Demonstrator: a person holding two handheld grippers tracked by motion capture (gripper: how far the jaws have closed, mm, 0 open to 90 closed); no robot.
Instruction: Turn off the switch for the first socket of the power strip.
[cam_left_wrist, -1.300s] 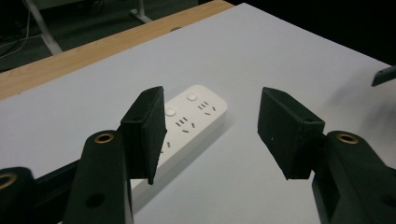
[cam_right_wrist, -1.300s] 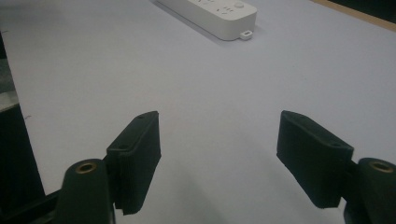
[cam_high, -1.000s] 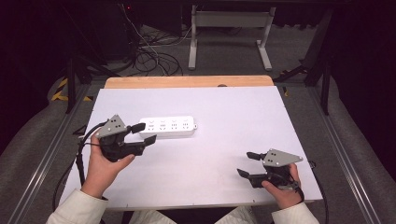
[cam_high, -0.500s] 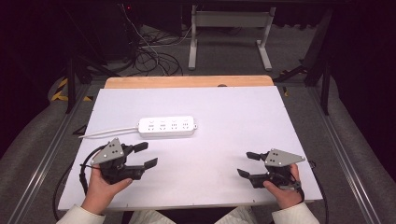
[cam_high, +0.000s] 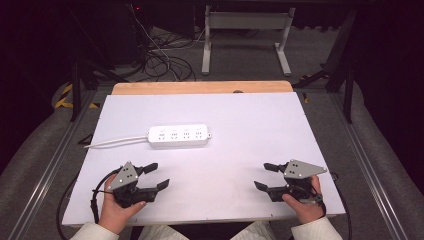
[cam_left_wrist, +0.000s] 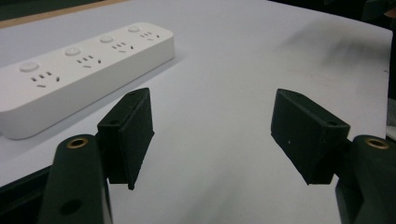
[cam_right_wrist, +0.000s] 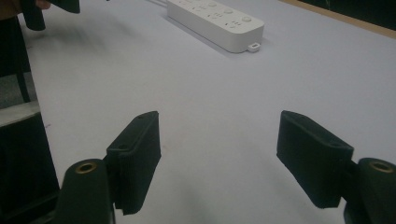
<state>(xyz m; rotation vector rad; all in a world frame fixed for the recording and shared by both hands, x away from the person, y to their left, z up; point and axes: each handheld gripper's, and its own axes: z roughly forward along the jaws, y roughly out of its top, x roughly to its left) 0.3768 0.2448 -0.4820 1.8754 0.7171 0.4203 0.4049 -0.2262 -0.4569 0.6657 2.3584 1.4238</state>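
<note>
A white power strip (cam_high: 179, 136) lies flat on the white table (cam_high: 260, 125), left of centre, its cord (cam_high: 116, 142) running off to the left. In the left gripper view the power strip (cam_left_wrist: 79, 65) sits ahead at the upper left; in the right gripper view the power strip (cam_right_wrist: 215, 22) lies far ahead. My left gripper (cam_high: 156, 176) is held near the front left edge, open, with nothing between its jaws. My right gripper (cam_high: 265, 176) rests near the front right edge, also open and holding nothing. Both point toward the table's middle.
The table's wooden far edge (cam_high: 200, 87) borders a dark floor with tangled cables (cam_high: 160, 60) and a metal stand (cam_high: 245, 30). Metal rails (cam_high: 367, 165) run along both sides of the table.
My left gripper has drawn back from beside the power strip toward the front left edge. The right gripper has stayed in place.
</note>
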